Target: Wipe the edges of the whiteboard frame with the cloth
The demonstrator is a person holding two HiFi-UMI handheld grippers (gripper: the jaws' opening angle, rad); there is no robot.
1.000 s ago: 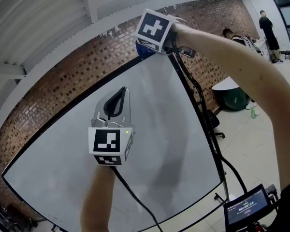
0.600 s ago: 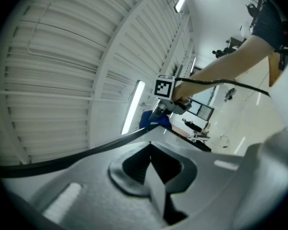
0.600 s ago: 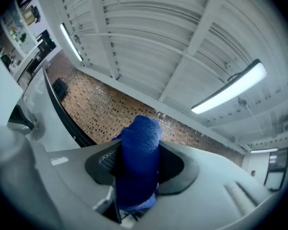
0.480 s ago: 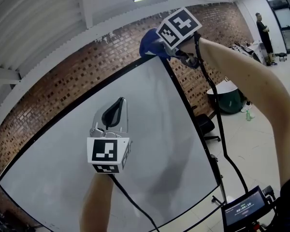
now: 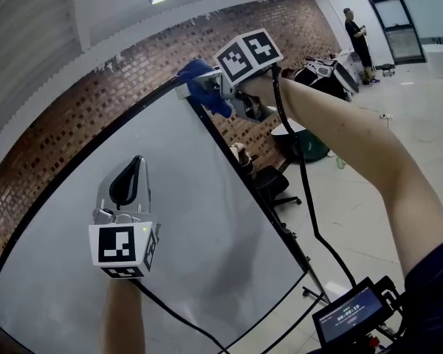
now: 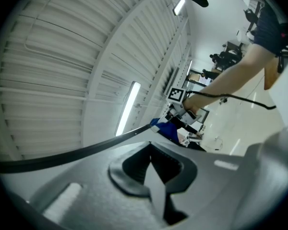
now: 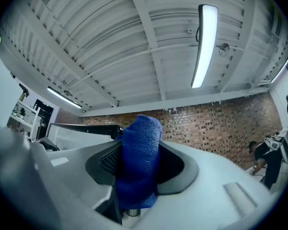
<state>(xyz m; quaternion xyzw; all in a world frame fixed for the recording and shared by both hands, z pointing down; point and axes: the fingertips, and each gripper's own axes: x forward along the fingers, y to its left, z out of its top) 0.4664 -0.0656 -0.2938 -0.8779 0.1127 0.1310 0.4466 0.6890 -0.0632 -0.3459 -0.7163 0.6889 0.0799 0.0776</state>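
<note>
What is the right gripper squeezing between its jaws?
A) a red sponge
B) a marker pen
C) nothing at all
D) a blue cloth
D: the right gripper view shows the right gripper clamped on a folded blue cloth that sticks up between its jaws.

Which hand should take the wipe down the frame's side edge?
Right: the right tool grips the blue cloth at the top corner of the whiteboard frame. The left tool is shut, empty, in front of the board face.
</note>
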